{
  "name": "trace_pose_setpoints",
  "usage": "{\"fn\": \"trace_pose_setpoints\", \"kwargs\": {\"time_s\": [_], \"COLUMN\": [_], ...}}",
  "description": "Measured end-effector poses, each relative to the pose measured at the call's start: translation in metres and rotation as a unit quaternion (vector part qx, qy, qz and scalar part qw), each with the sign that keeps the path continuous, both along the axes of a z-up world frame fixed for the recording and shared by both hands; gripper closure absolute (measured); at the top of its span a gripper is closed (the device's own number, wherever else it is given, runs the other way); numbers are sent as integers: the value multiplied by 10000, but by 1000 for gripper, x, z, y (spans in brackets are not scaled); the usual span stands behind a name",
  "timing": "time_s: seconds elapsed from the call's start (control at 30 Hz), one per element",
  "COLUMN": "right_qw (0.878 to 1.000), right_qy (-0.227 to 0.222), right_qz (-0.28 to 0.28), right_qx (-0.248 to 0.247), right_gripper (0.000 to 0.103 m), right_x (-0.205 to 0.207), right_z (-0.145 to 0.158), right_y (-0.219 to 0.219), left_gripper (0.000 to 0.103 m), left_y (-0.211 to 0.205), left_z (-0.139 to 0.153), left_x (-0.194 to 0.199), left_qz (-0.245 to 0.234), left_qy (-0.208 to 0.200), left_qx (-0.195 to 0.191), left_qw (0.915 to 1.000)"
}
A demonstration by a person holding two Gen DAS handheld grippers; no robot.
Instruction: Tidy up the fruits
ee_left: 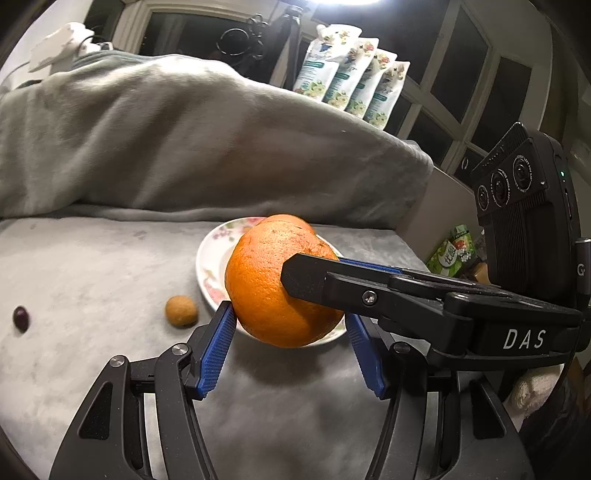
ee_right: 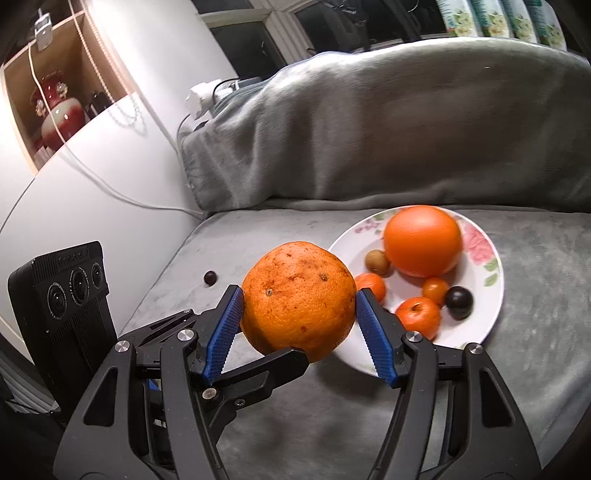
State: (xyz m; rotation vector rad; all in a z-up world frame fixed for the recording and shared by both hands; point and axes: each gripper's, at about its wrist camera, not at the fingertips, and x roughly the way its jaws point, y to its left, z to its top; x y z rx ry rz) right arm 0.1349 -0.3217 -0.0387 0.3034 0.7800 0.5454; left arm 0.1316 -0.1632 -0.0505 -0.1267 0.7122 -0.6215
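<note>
Bright lamp [ee_left: 347,2] glaring at the top edge of my left view, washing the grey blanket [ee_left: 184,140] pale. Windows [ee_left: 461,66] behind are black. Fisheye bends everything, corners gone dark. In my right view the smooth orange [ee_right: 423,240] on the plate [ee_right: 484,295] is smeared soft; soft shadows below my claws.
</note>
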Motion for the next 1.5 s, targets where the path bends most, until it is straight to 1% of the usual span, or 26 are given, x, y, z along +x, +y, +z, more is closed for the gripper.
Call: {"fn": "trace_pose_setpoints", "kwargs": {"time_s": [0.3, 0.57, 0.9, 1.1, 1.23, 1.37, 1.5], "right_qw": [9997, 9995, 9993, 9990, 9989, 9989, 9988], "right_qy": [-48, 2, 118, 204, 140, 180, 164], "right_qz": [-212, -313, -358, -391, -406, -421, -424], "right_qx": [62, 80, 54, -25, -185, -101, -163], "right_gripper": [37, 37, 37, 37, 37, 37, 37], "right_x": [11, 21, 28, 32, 32, 34, 33], "right_z": [2, -4, -13, -19, -20, -20, -20], "right_y": [-23, -34, -37, -33, -29, -30, -28], "left_gripper": [42, 42, 42, 42, 42, 42, 42], "left_y": [-20, -33, -37, -40, -41, -39, -39], "left_z": [2, -2, -10, -16, -16, -15, -13], "left_x": [14, 25, 33, 37, 36, 34, 32], "left_qz": [-125, -199, -242, -236, -231, -233, -232], "left_qy": [-45, 0, 117, 212, 167, 128, 42], "left_qx": [5, 44, 91, 201, 264, 274, 326], "left_qw": [9999, 9998, 9996, 9993, 9992, 9993, 9992]}}
